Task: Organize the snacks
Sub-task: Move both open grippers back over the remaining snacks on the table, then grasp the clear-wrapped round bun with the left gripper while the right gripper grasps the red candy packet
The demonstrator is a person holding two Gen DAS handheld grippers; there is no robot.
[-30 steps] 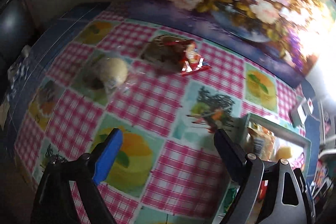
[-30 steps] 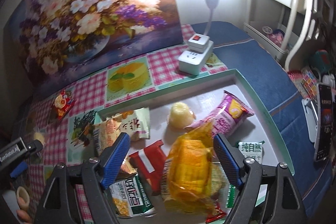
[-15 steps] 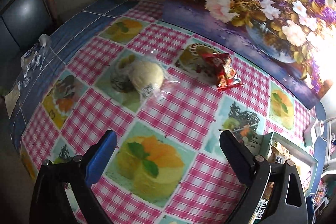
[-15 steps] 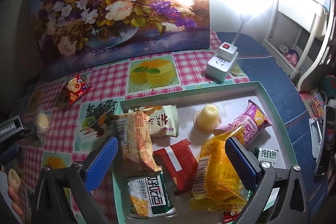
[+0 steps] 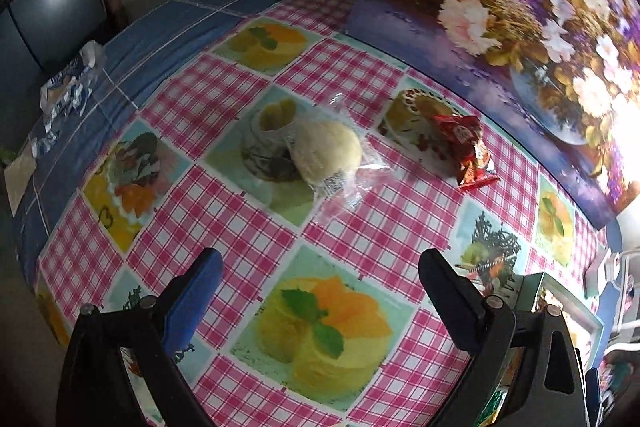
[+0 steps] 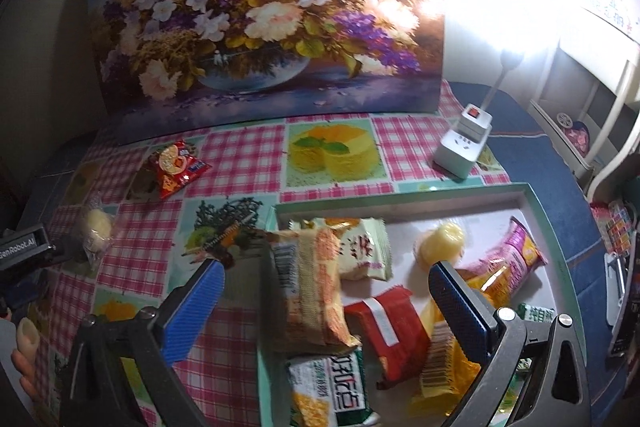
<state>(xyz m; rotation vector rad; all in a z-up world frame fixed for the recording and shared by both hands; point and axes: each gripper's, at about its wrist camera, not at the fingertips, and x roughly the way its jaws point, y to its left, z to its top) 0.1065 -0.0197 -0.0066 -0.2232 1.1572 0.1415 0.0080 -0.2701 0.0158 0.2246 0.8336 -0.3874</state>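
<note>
Both grippers (image 5: 320, 263) (image 6: 326, 277) agape, empty; tray (image 6: 460, 191) clear only rightward, perhaps snack-filled.

The left tool (image 5: 318, 269) has a black frame of angled struts with round silver screws at the pivots; one finger carries a blue ribbed pad (image 5: 192, 301), the other looks black. The right tool (image 6: 326, 281) is built alike, both pads blue and ribbed. A black block beside it reads "GenRobot.AI" in white.
</note>
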